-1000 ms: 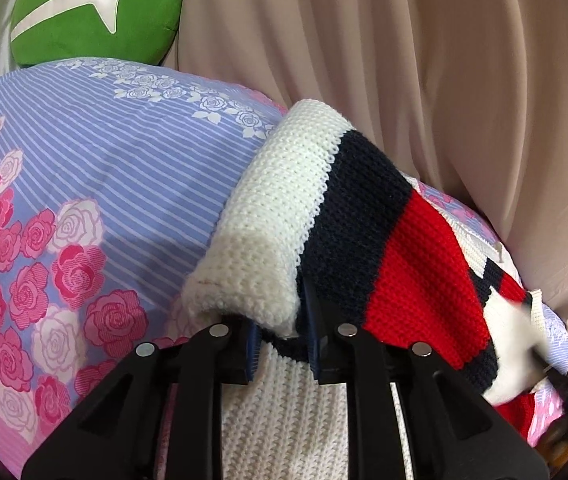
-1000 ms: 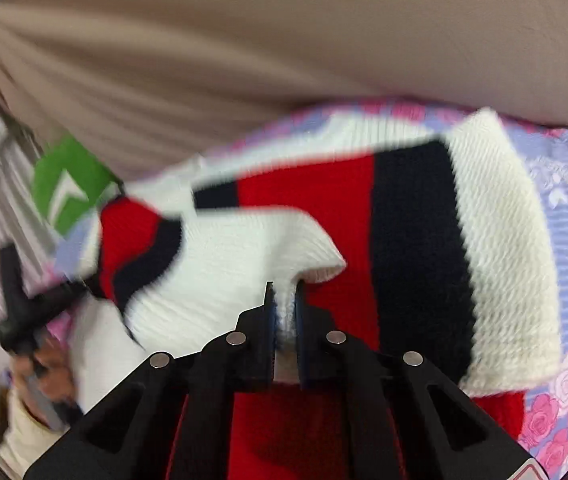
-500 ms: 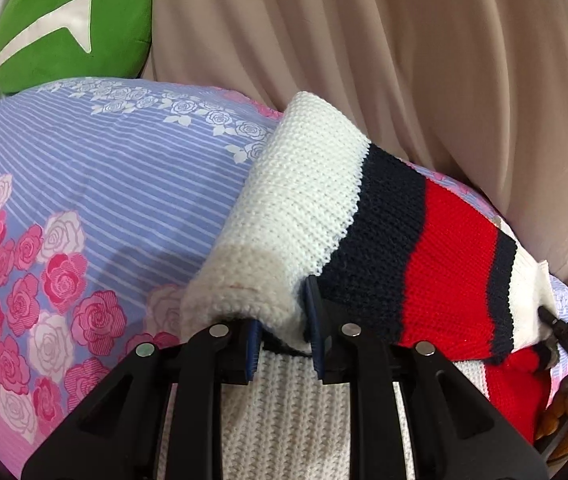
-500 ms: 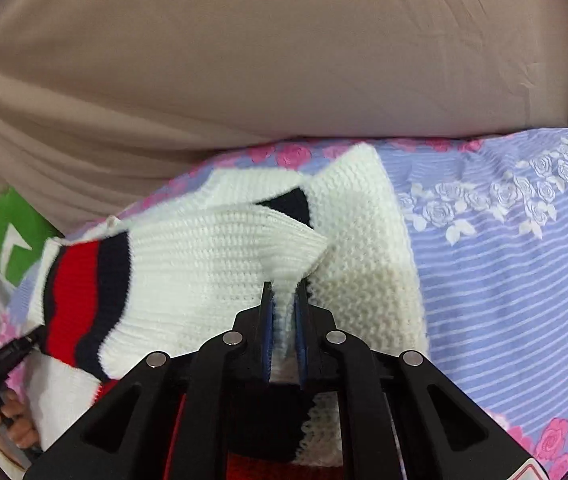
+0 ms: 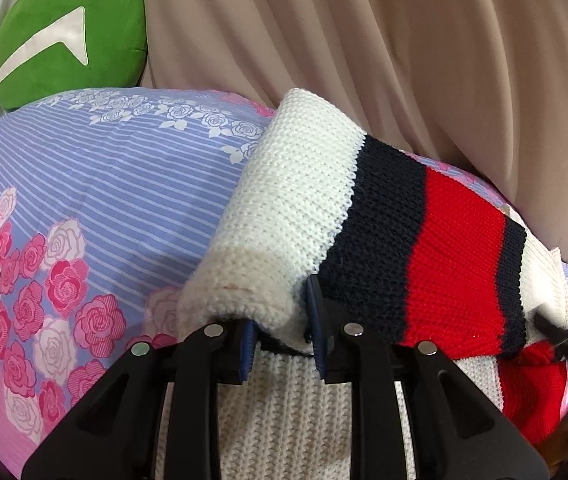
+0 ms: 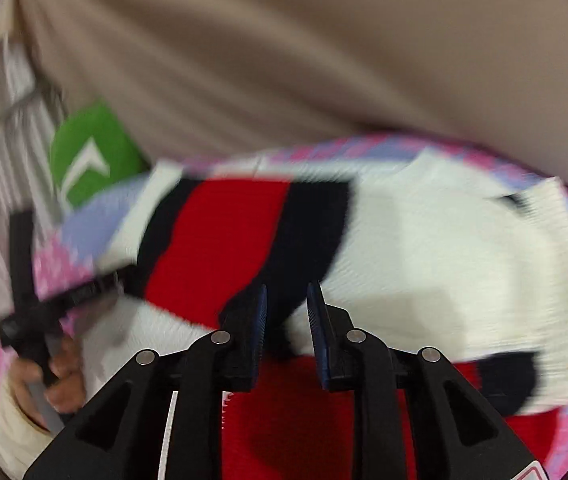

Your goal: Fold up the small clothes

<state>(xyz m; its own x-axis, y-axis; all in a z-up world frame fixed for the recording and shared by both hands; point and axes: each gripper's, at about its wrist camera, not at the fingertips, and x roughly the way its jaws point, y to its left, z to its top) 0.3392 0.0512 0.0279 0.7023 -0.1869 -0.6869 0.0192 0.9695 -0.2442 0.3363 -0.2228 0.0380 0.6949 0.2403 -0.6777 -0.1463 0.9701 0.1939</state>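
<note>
The small knitted sweater [image 5: 384, 240], cream-white with navy and red bands, lay folded over itself on the bed. Its cream cuffed edge rose straight ahead of the left gripper [image 5: 282, 320] as a thick rolled fold, and the navy and red stripes ran off to the right of the jaws. Below the jaws a ribbed cream panel of the same sweater lay flat, filling the space between the black finger arms. The left gripper's jaws were drawn in on the rolled cream edge, with the knit bunched between the blue pads [image 5: 316, 320] and touching both.

In the right wrist view the picture was blurred. The sweater [image 6: 424, 256] spread ahead of and to both sides of the right gripper [image 6: 286, 308]: cream to the right, navy directly in front, red to the left and again beneath the finger arms. The right gripper's jaws stood spread apart with a clear gap between the pads, and nothing was pinched there; the fabric lay just beyond and under the tips.

Under the sweater stretched a bedsheet [image 5: 96, 208] of lilac stripes with pink and white printed roses, extending to the left of the left jaws. Far ahead and to the left sat a round green plush cushion [image 5: 68, 36] with a white angular mark. Behind everything hung a beige draped cloth [image 5: 404, 60], falling in soft folds.
</note>
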